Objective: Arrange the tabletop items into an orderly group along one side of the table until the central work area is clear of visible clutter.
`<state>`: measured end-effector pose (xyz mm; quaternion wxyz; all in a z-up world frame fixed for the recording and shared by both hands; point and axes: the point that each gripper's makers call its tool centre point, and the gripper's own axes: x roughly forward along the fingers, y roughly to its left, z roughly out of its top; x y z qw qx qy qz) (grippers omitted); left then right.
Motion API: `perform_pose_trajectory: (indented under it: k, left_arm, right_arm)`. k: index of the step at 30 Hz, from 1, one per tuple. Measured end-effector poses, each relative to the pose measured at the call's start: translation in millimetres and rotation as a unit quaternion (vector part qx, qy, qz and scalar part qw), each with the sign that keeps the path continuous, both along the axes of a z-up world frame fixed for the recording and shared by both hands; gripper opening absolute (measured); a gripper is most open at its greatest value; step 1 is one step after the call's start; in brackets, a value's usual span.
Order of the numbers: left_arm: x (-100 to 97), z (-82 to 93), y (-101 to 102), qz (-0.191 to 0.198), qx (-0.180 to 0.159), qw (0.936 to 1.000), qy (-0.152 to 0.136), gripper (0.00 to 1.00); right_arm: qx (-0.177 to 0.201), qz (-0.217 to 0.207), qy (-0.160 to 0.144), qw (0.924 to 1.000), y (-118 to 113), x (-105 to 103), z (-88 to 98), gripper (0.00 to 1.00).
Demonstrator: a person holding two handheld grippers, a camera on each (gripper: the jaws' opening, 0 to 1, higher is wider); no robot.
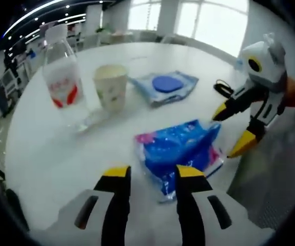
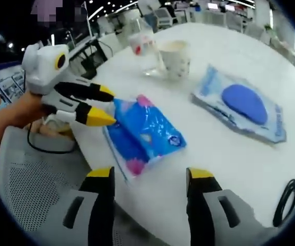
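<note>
Spanning both views, white worktop (image 1: 50,154) carries everything; blue tissue pack (image 1: 180,151) lies near its edge, at 12 o'clock just ahead of left gripper (image 1: 148,173), long axis running 7-to-1 in that view
Same pack (image 2: 144,134) sits at 11 o'clock from right gripper (image 2: 150,175), well short of contact
Left gripper (image 2: 103,106) fingers apart, tips at pack's corner, so judged nearer; right gripper (image 1: 229,133) fingers also apart, empty
Wipes pouch (image 1: 162,86), water bottle (image 1: 62,77), paper cup (image 1: 110,86) stand farther off
</note>
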<state>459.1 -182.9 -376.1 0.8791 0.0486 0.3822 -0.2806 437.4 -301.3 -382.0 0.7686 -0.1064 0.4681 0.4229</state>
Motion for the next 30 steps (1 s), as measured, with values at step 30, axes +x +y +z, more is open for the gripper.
perform_pose_trajectory:
  k: [30]
  left_arm:
    - [0.1,-3.3,-3.6,-0.003,0.001,0.9999,0.012,0.09]
  right_arm:
    - [-0.010,-0.010,-0.009,0.9999,-9.2,13.5,-9.3,0.14]
